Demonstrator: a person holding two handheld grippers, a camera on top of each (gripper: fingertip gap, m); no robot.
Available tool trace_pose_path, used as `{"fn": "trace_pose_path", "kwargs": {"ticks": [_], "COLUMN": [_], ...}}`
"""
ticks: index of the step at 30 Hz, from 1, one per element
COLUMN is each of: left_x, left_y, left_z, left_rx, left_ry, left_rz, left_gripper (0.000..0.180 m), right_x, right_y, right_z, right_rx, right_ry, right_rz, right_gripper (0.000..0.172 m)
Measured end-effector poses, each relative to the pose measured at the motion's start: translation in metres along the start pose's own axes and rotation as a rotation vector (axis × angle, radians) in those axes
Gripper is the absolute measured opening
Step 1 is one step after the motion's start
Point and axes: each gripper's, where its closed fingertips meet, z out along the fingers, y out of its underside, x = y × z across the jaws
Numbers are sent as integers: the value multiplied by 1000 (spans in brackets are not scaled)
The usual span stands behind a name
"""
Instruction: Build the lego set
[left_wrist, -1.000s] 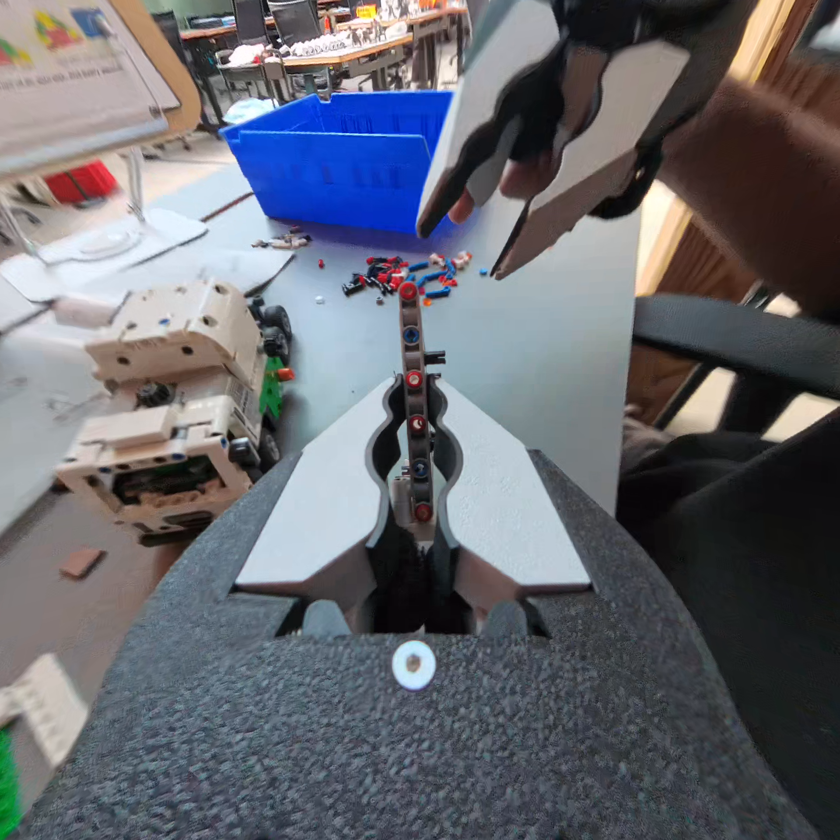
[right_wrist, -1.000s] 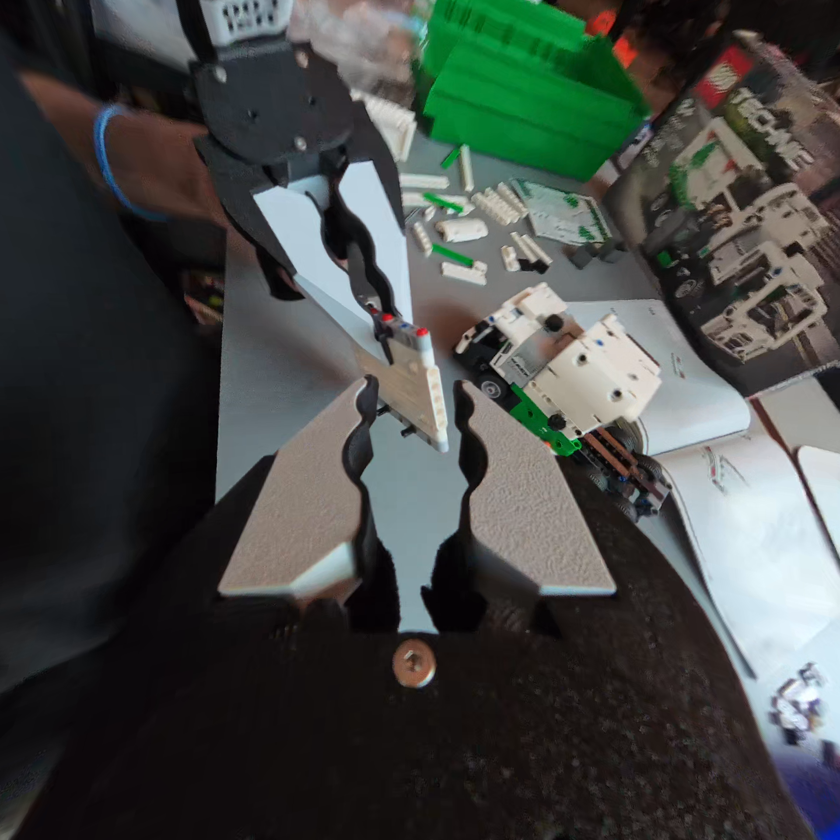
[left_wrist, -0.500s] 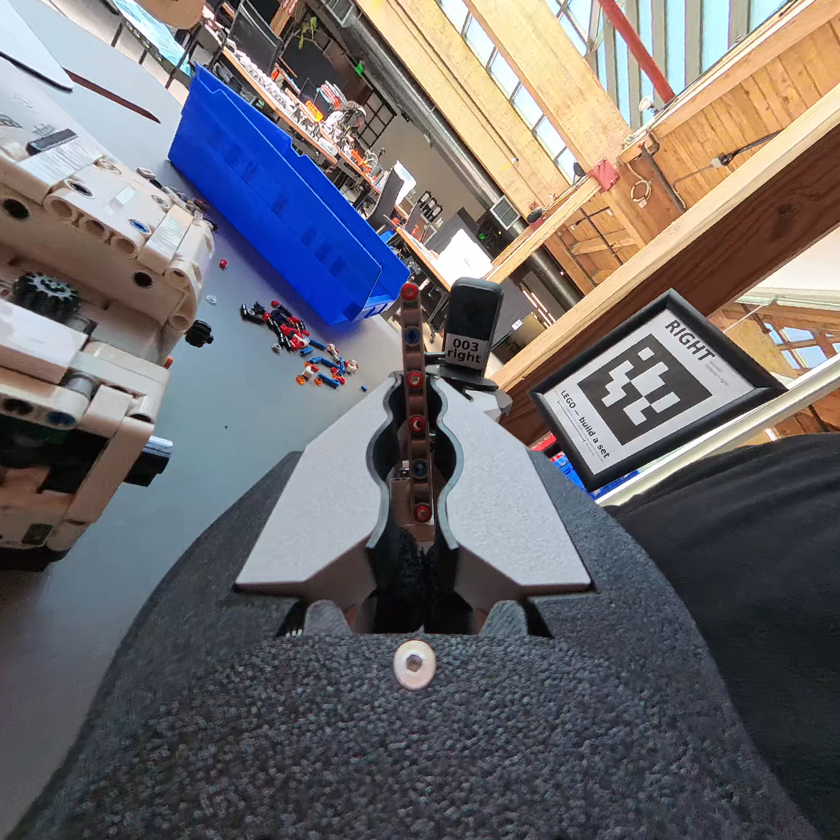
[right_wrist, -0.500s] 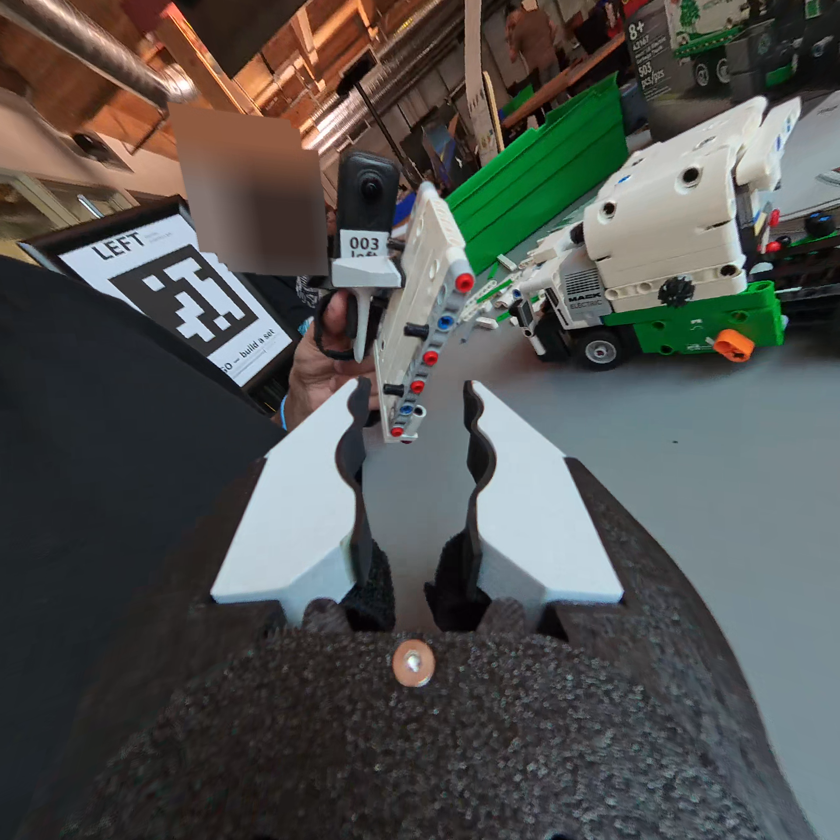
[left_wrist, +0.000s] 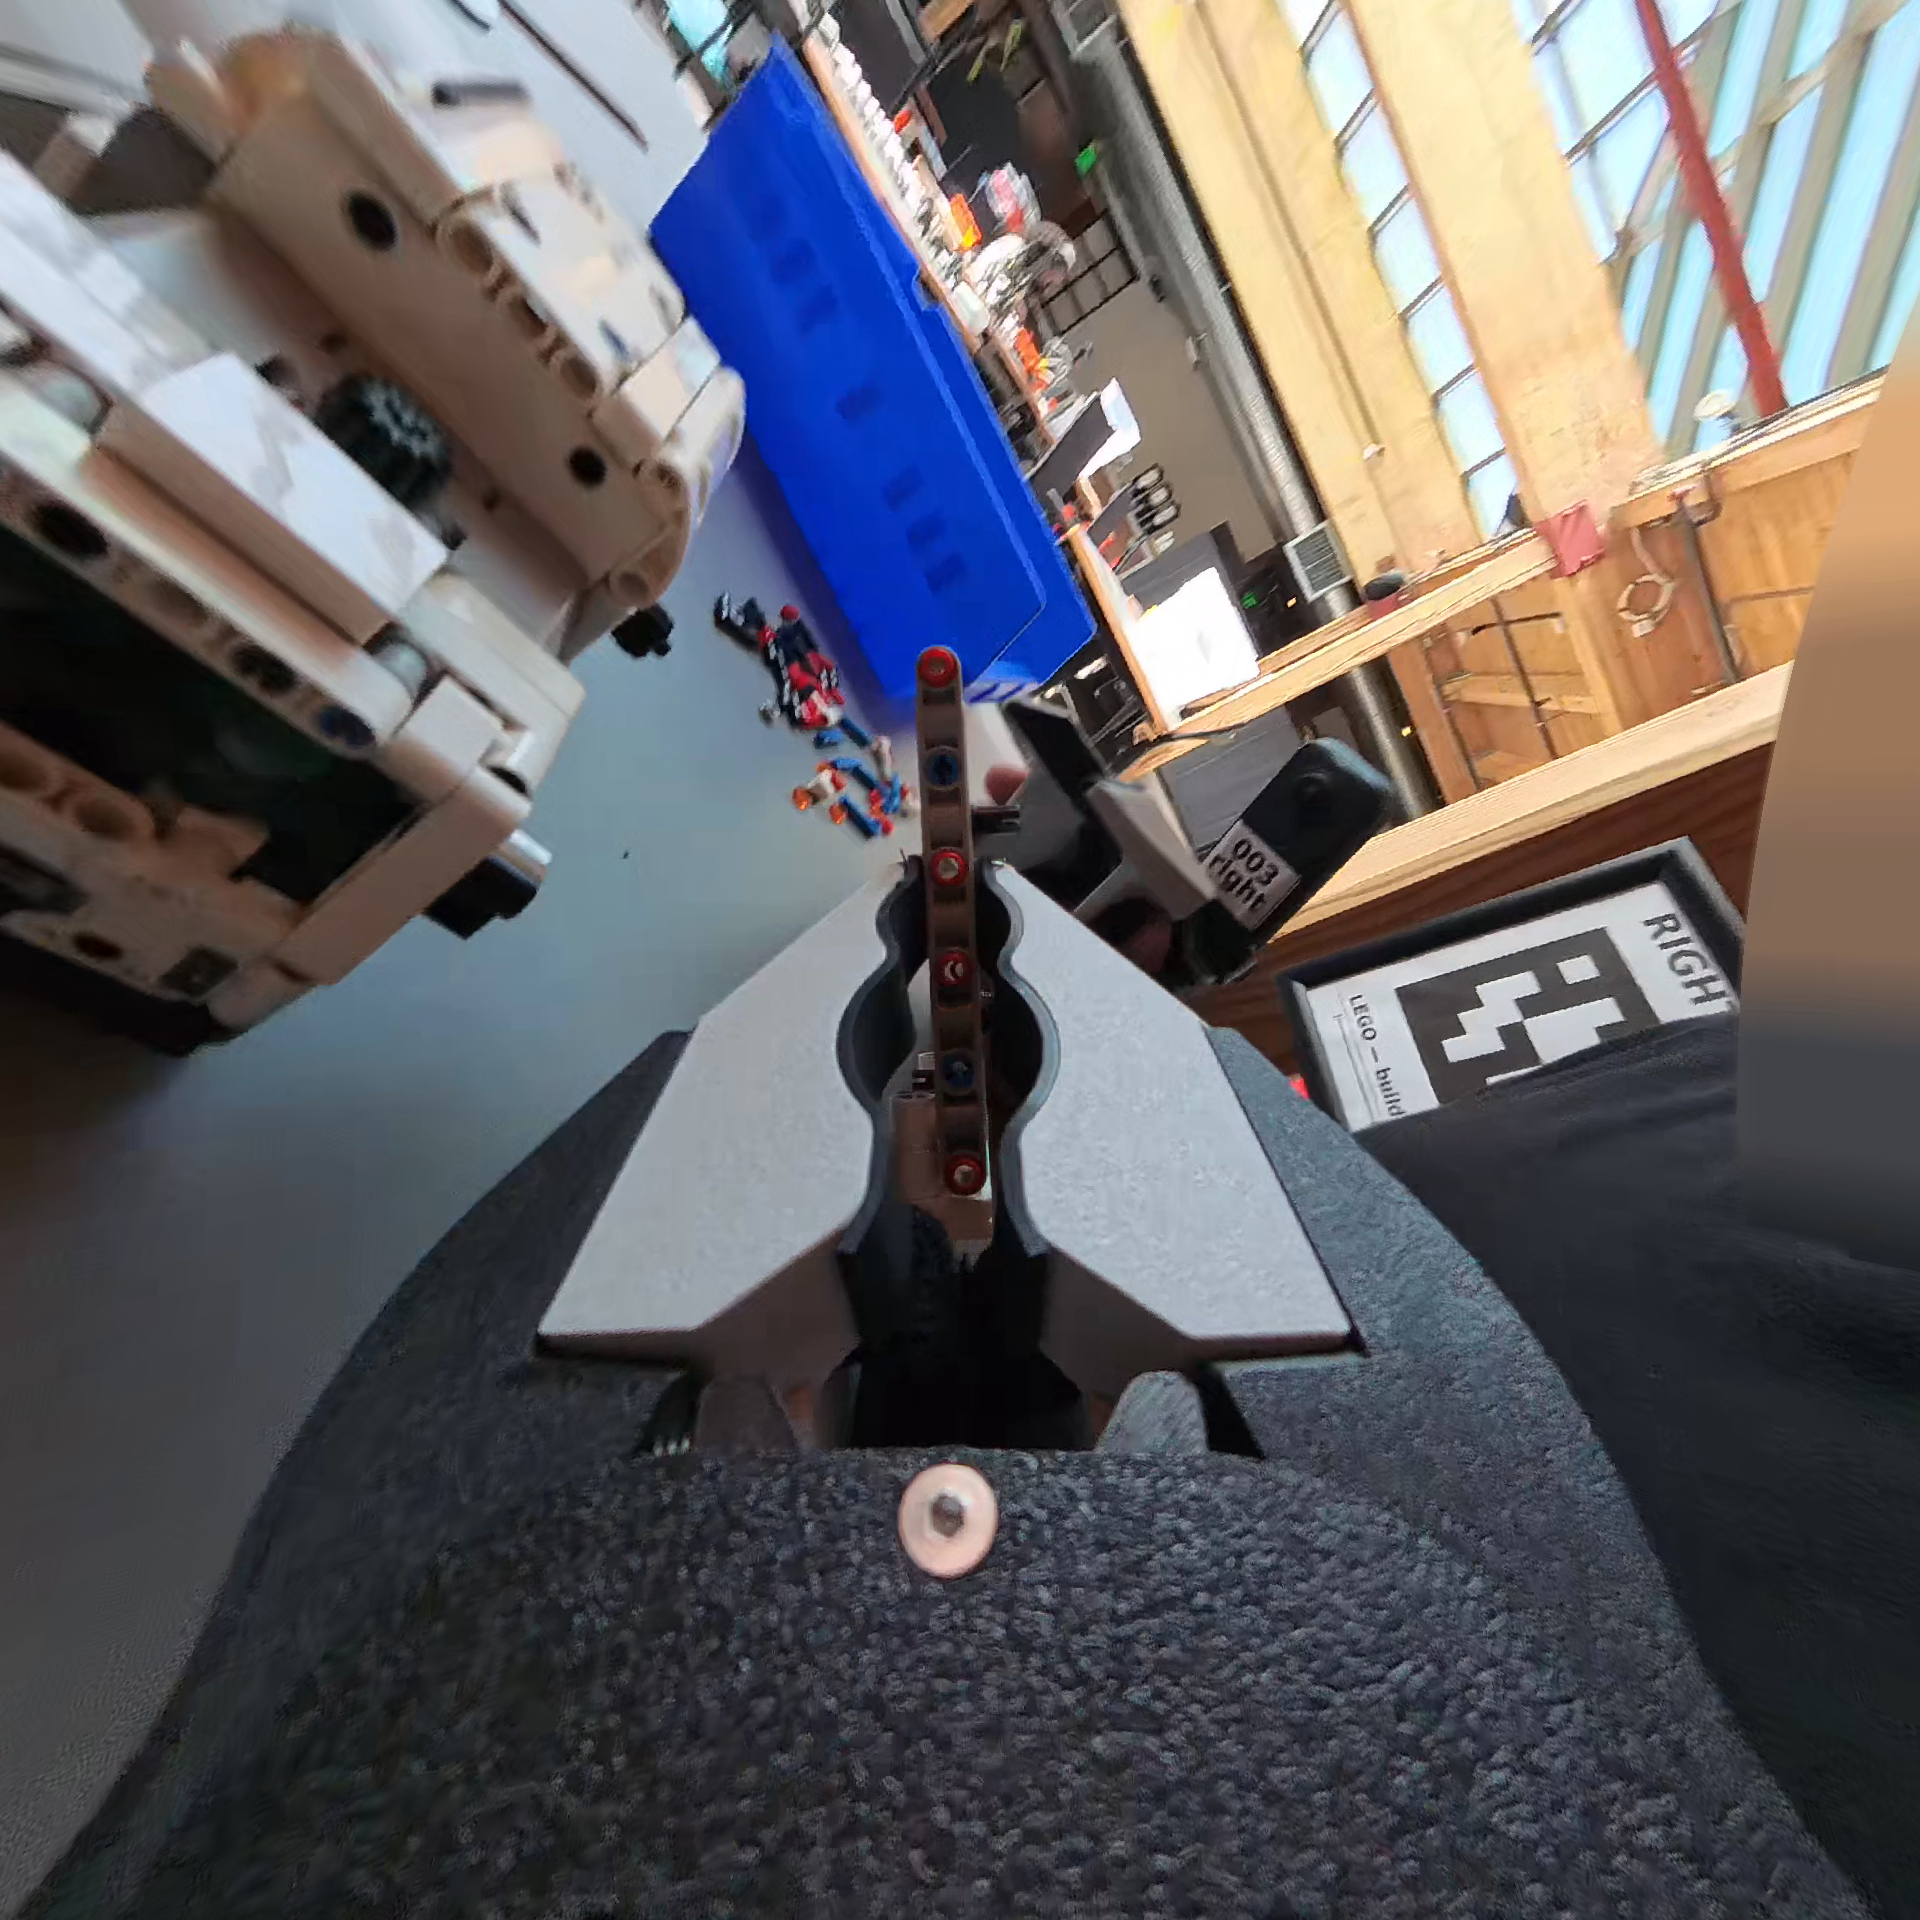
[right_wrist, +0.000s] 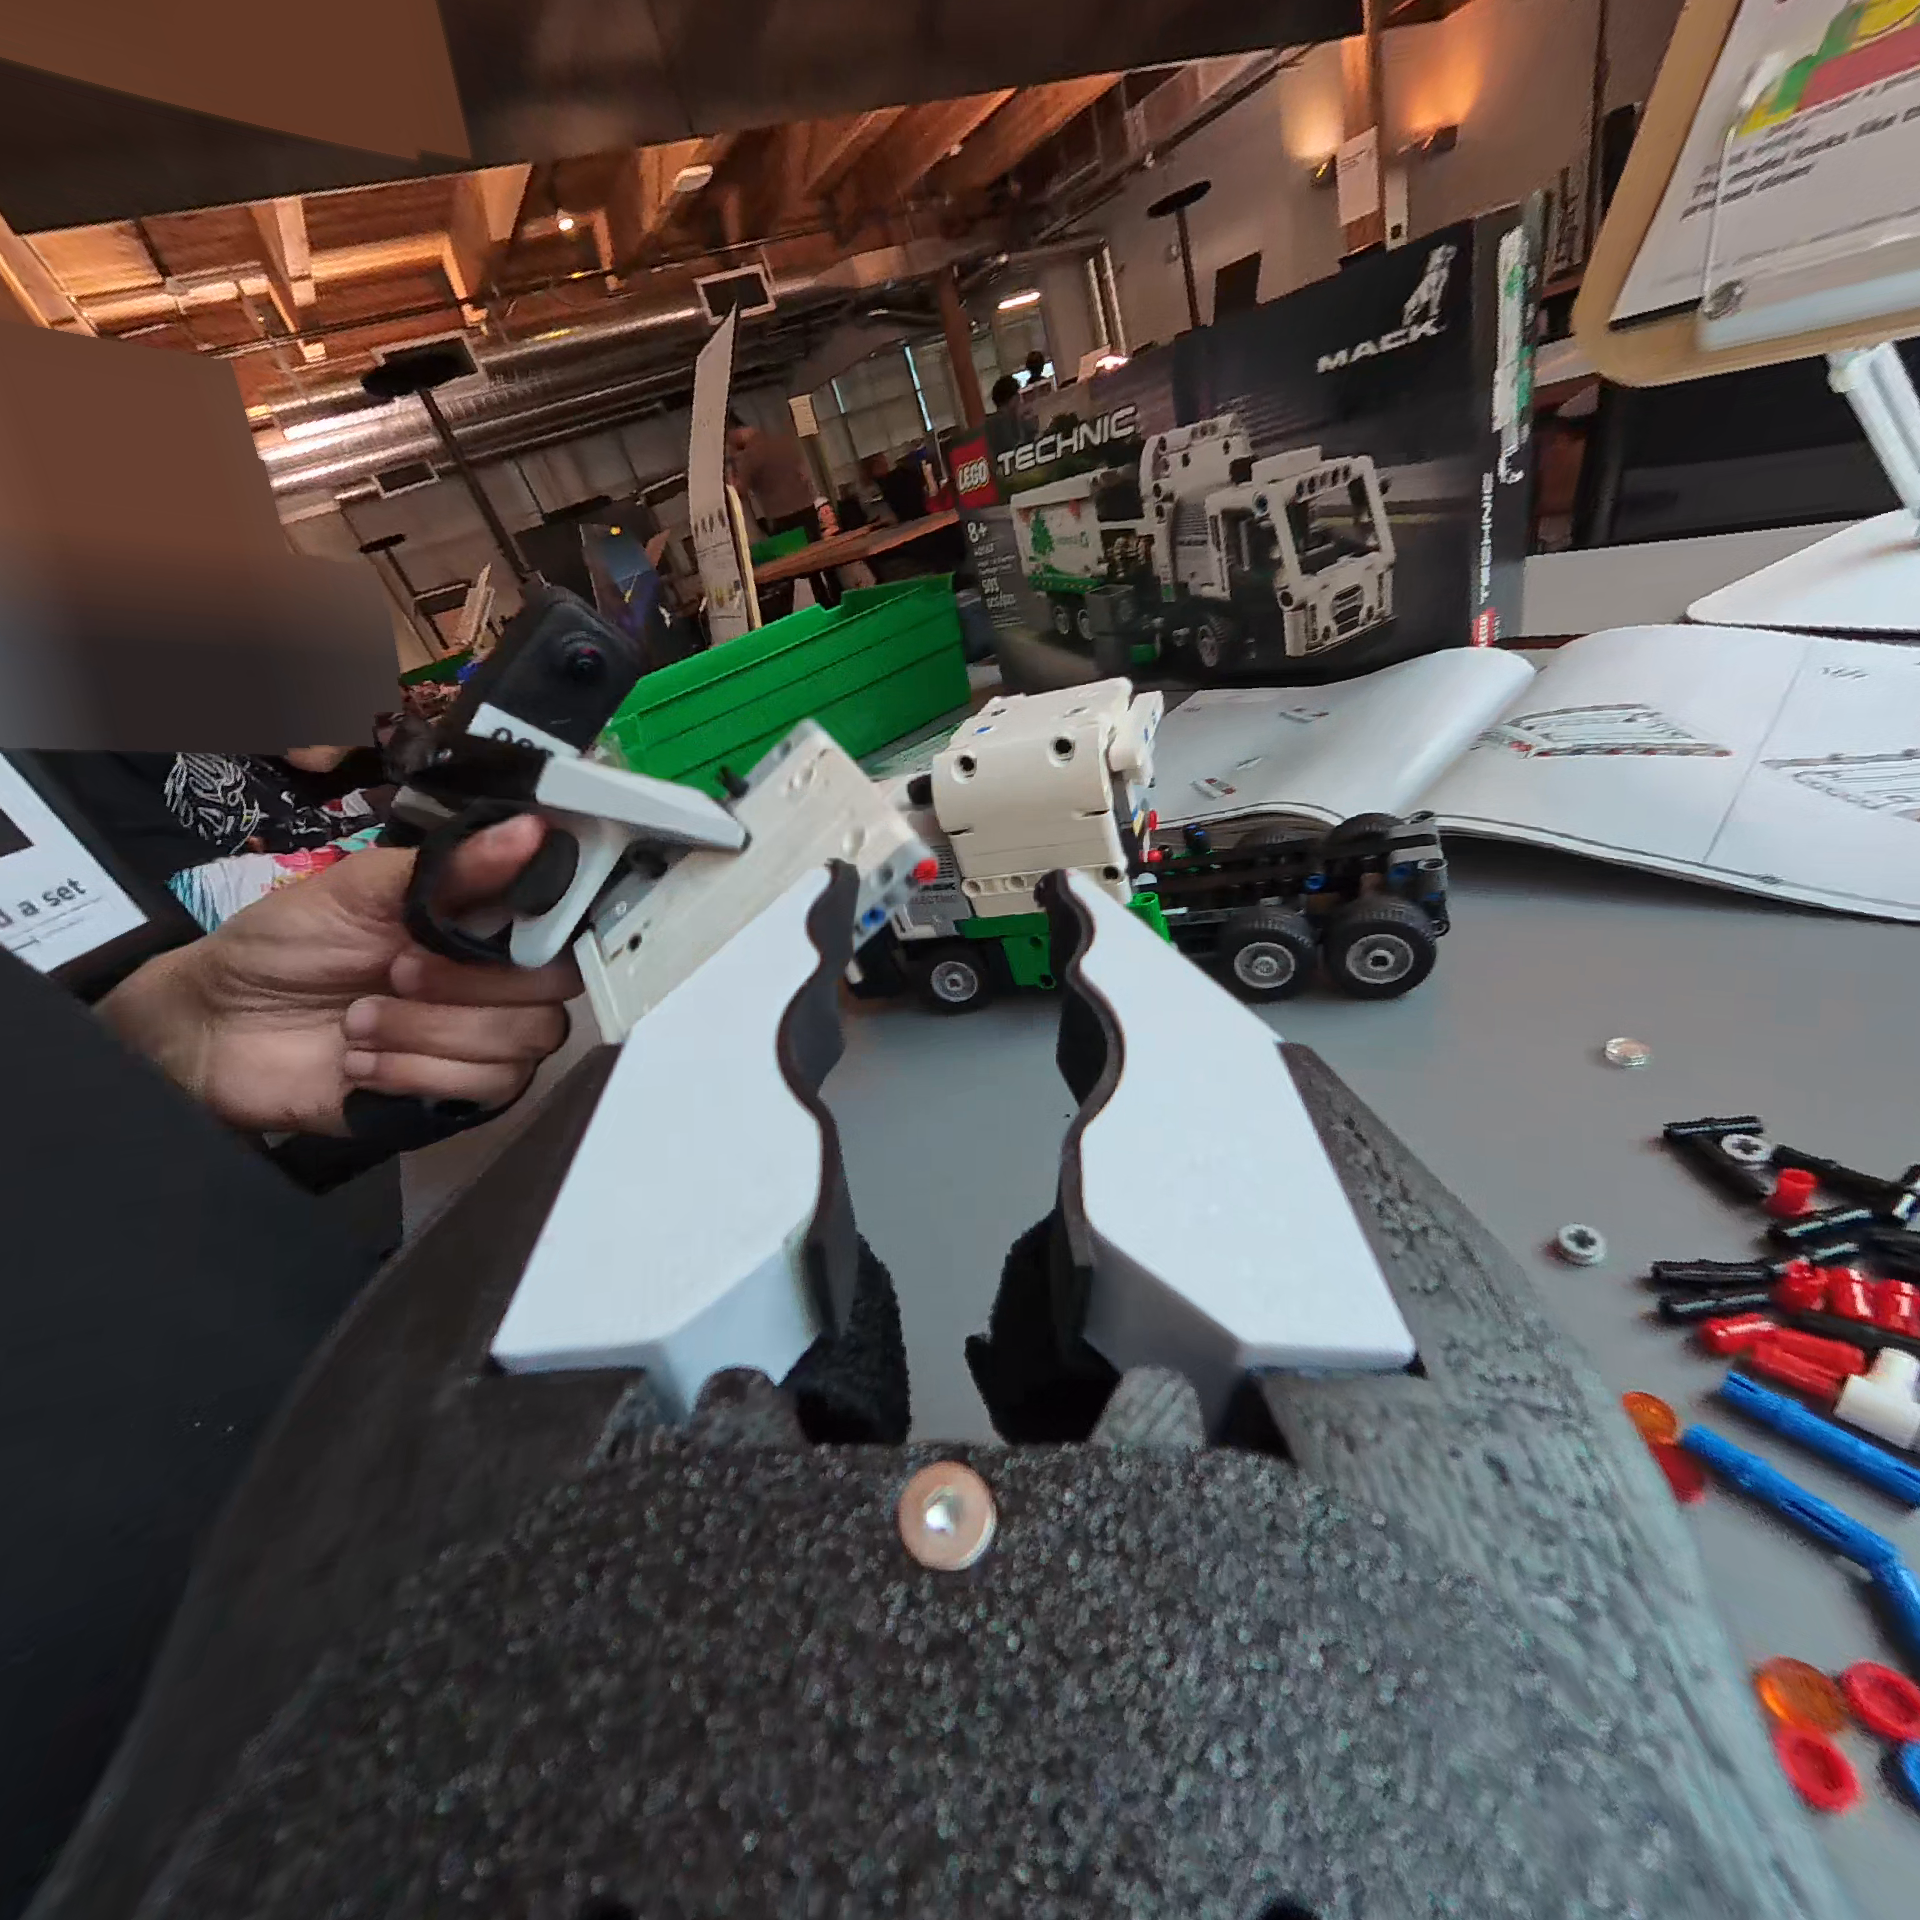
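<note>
White plastic panel (right_wrist: 727, 862), studded along 1 edge with red and blue pins, sits clamped in the left gripper (left_wrist: 948, 883); seen edge-on from that gripper, both pads press its sides and the pinned edge (left_wrist: 943, 790) juts past the fingertips. A hand (right_wrist: 312, 997) grips the left tool's handle. The right gripper (right_wrist: 945, 894) stands wide with nothing between its pads, its left finger just beside the panel's pinned end. Beyond them on the grey table (right_wrist: 1455, 1091) stands a white and green toy truck (right_wrist: 1091, 831), with an open booklet (right_wrist: 1558, 748), a green bin (right_wrist: 810, 675), a blue bin (left_wrist: 862, 416) and loose red, blue and black pieces (right_wrist: 1818, 1330) nearby
</note>
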Motion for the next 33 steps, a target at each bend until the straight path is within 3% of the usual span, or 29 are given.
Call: {"fn": "trace_pose_path", "kwargs": {"ticks": [1,5,9,13,27,33], "left_x": [-5,-20,-25,-36,-56,-53], "left_y": [8,43,54,65,73,70], "left_z": [0,6,13,19,24,24], "left_rx": [-45,-291,-359,-421,-532,-484], "left_ry": [-41,-158,-192,-254,-418,-376], "left_rz": [-16,-58,-166,-162,131,116], "left_gripper": [6,7,7,6,21,15], "right_x": [4,17,17,19,20,21], "right_y": [-3,-10,-7,-5,3,5], "right_z": [-2,-6,-6,-6,-1,0], "right_rx": [15,50,36,26,-10,-16], "right_ry": [13,50,31,40,11,6], "right_rz": [9,54,106,109,169,191], "right_gripper": [35,31,30,30,30,30]}}
